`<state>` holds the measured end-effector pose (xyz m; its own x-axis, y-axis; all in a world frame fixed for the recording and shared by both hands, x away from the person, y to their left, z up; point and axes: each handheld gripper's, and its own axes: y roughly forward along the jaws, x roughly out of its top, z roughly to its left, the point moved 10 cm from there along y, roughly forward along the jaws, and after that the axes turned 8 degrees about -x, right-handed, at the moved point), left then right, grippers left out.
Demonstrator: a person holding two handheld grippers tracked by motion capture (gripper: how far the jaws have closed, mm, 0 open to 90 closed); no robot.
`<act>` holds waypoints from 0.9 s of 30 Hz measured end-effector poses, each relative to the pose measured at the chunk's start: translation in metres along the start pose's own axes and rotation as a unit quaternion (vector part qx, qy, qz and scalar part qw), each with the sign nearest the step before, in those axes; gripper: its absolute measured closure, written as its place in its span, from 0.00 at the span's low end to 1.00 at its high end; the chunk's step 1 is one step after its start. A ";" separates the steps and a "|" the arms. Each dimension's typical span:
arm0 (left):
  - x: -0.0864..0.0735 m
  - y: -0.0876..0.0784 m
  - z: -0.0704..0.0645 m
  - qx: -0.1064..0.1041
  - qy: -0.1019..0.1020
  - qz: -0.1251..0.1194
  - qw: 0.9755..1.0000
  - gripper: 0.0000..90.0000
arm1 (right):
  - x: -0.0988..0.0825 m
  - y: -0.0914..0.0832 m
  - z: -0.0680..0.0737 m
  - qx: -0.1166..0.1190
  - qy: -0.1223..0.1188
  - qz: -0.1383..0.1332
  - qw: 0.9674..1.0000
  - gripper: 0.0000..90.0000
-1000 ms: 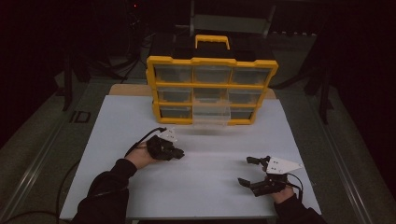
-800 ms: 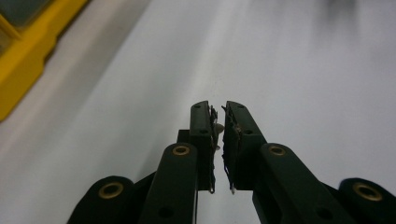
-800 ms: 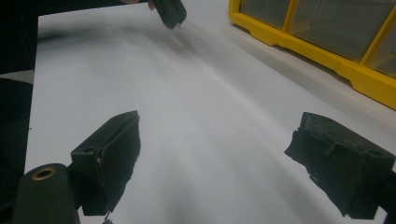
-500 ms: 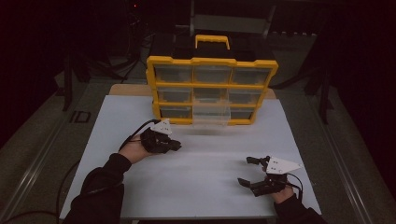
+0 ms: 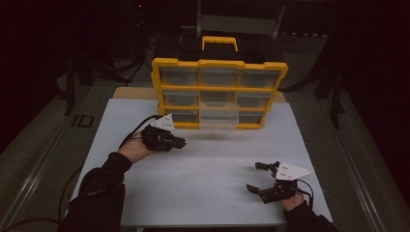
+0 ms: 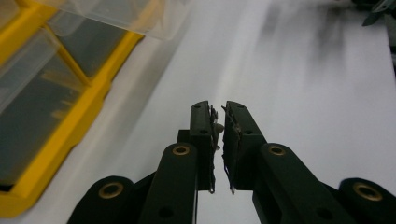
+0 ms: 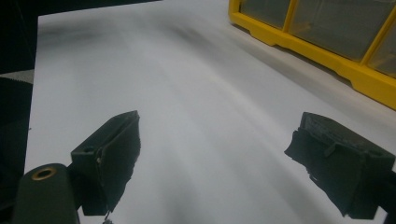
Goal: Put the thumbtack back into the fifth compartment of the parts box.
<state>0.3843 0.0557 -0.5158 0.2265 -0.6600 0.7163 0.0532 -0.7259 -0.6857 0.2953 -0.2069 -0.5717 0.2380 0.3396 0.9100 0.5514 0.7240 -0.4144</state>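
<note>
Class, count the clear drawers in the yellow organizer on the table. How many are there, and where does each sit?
9, in the yellow organizer: three across the top row, three in the middle row, three in the bottom row. The bottom middle drawer is pulled out.

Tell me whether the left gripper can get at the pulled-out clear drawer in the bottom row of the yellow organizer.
Probably yes. The left gripper hangs just left of and in front of the clear drawer, with bare white table between them. Its jaws are shut with nothing between them, so they would have to open first.
</note>
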 end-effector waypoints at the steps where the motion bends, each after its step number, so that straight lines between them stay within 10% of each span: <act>1: 0.001 -0.002 0.001 0.002 0.002 0.001 1.000 0.91 | 0.000 0.000 0.000 0.000 0.001 0.000 1.000 0.16; 27: 0.052 -0.040 0.011 0.028 0.033 -0.014 0.999 0.91 | 0.000 0.000 0.000 0.001 0.001 -0.001 1.000 0.16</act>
<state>0.4049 0.0519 -0.4526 0.1598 -0.6522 0.7410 0.1131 -0.7336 -0.6701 0.2953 -0.2067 -0.5720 0.2388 0.3375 0.9105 0.5500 0.7257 -0.4132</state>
